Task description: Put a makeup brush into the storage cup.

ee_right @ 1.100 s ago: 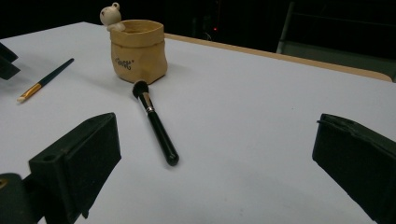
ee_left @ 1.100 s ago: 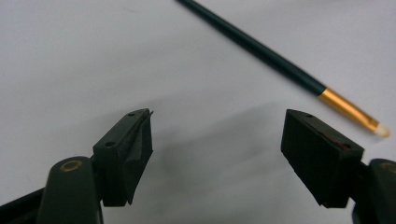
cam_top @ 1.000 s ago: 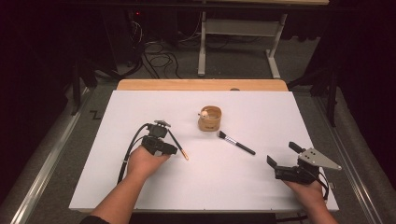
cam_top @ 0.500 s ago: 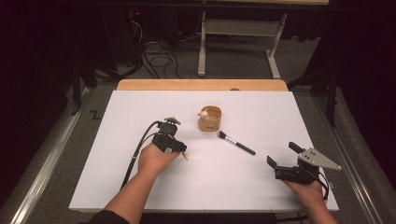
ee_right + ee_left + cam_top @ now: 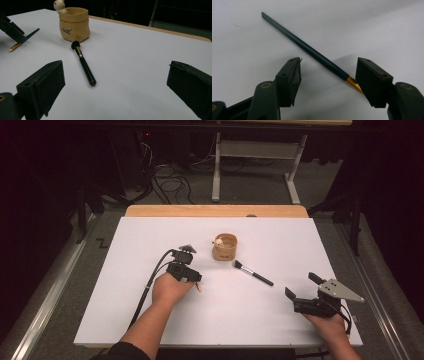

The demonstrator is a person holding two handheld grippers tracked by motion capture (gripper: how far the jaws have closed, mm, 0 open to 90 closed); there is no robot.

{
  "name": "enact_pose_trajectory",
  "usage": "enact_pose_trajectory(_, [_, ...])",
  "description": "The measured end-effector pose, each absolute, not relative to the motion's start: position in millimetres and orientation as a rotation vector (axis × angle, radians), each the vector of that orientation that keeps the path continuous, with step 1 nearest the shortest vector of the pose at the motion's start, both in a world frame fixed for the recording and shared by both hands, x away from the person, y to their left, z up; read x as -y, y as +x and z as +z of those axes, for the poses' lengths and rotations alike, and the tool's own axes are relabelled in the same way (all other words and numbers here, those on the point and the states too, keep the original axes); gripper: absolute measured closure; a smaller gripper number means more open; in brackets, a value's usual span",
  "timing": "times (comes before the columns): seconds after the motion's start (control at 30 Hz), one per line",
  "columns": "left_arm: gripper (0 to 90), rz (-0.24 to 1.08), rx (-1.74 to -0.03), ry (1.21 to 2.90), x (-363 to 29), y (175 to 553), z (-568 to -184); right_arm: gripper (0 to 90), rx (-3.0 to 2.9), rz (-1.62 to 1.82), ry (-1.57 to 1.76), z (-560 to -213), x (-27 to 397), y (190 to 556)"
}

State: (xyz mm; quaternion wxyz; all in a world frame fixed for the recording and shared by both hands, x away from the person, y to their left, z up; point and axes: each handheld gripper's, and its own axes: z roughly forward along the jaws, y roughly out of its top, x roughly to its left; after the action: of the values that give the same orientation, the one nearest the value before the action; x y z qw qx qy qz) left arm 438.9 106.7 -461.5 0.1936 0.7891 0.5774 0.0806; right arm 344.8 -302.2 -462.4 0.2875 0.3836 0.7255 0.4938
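Likely light, stiff and slippery, the thin brush [image 5: 312, 51] lies between the left gripper's [image 5: 328, 75] closing, still-spread jaws; grip mid-handle

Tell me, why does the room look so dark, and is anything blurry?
High view: light falls on the white table, leaving the surrounding floor nearly black. Left gripper view: the thin dark brush casts a soft shadow; the near jaws look slightly soft. Right gripper view: the makeup brush is sharp, the near jaws blurred.

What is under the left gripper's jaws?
A thin dark brush with a gold ferrule lies on the white table between the left gripper's closing jaws, not yet pinched. Its tip is hidden behind one jaw.
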Motion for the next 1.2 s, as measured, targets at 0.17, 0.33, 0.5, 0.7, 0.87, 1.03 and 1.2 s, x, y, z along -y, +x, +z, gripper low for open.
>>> enact_pose_trajectory(0.17, [39.2, 0.226, -1.63, 2.22, -105.5, 439.7, -461.7, 1.8, -1.939, 1.315, 1.022, -462.6, 302.4, 345.1])
enact_pose_trajectory(0.33, [42.9, 0.213, -1.629, 2.237, -105.5, 440.2, -462.0, 1.9, -1.939, 1.313, 1.02, -462.5, 302.6, 345.0])
enact_pose_trajectory(0.5, [46.1, 0.219, -1.637, 2.233, -106.6, 440.8, -461.6, 1.9, -1.939, 1.313, 1.022, -462.5, 302.6, 344.9])
enact_pose_trajectory(0.7, [59.1, 0.252, -1.654, 2.24, -108.2, 440.9, -460.7, 1.9, -1.94, 1.312, 1.023, -462.7, 302.7, 345.2])
enact_pose_trajectory(0.87, [71.6, 0.276, -1.647, 2.264, -108.1, 439.5, -460.1, 2.0, -1.938, 1.312, 1.023, -462.6, 302.9, 345.2])
enact_pose_trajectory(1.03, [79.9, 0.296, -1.637, 2.274, -108.1, 438.6, -460.2, 2.0, -1.939, 1.313, 1.025, -462.7, 302.9, 345.3])
enact_pose_trajectory(1.2, [81.9, 0.311, -1.619, 2.281, -107.7, 437.5, -460.1, 2.0, -1.937, 1.313, 1.024, -462.7, 303.2, 345.3])
